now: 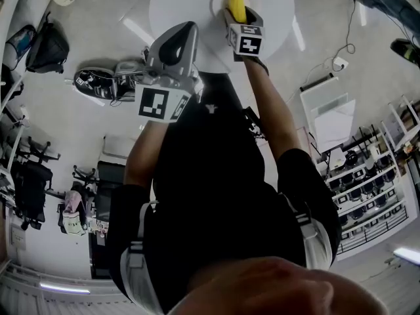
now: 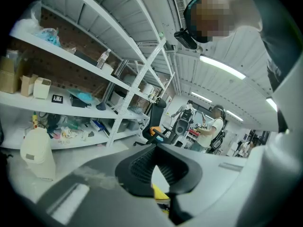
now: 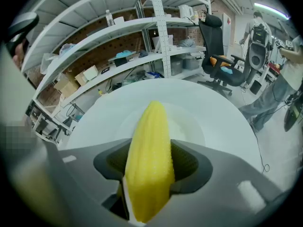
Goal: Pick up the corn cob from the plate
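R claw point(image 3: 150, 148) clamped on corn cob point(image 3: 147, 169), over plate point(image 3: 191, 124).
Cob sticks out fwd between the jaws, its tip above the white plate on the round white counter point(image 3: 232, 112); can't tell whether it touches the plate. L claw point(image 2: 159, 163) closed, nothing in it, held off to the plate's side.

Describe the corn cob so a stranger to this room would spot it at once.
Find the round white table at the top of the head view, then the round white plate near its middle. At that plate the right claw grips a ribbed yellow corn cob, the only yellow thing amid all that white.
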Demonstrator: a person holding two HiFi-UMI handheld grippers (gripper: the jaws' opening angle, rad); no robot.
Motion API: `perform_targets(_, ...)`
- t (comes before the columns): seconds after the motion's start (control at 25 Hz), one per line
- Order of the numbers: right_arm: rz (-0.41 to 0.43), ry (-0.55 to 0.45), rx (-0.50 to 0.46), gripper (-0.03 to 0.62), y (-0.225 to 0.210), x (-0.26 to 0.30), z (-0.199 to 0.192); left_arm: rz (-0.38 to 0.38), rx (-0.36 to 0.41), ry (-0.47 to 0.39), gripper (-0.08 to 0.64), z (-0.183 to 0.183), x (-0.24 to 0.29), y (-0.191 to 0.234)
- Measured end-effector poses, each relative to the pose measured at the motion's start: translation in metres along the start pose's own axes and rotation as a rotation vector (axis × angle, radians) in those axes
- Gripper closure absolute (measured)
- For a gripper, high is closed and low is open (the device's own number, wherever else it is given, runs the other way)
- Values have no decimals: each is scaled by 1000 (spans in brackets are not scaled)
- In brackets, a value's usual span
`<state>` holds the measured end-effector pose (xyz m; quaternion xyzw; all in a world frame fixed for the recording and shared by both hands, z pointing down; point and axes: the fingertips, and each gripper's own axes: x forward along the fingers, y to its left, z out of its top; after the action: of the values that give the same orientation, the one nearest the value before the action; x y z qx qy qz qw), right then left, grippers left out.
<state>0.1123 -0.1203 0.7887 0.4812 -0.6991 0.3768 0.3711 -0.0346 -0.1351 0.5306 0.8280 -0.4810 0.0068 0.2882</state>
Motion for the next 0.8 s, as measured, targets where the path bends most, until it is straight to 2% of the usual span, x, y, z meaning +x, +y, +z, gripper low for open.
perform_targets(0.8, 12, -20, 21, 347, 8, -7, -2, 7, 15, -46, 555, 4, -27, -17)
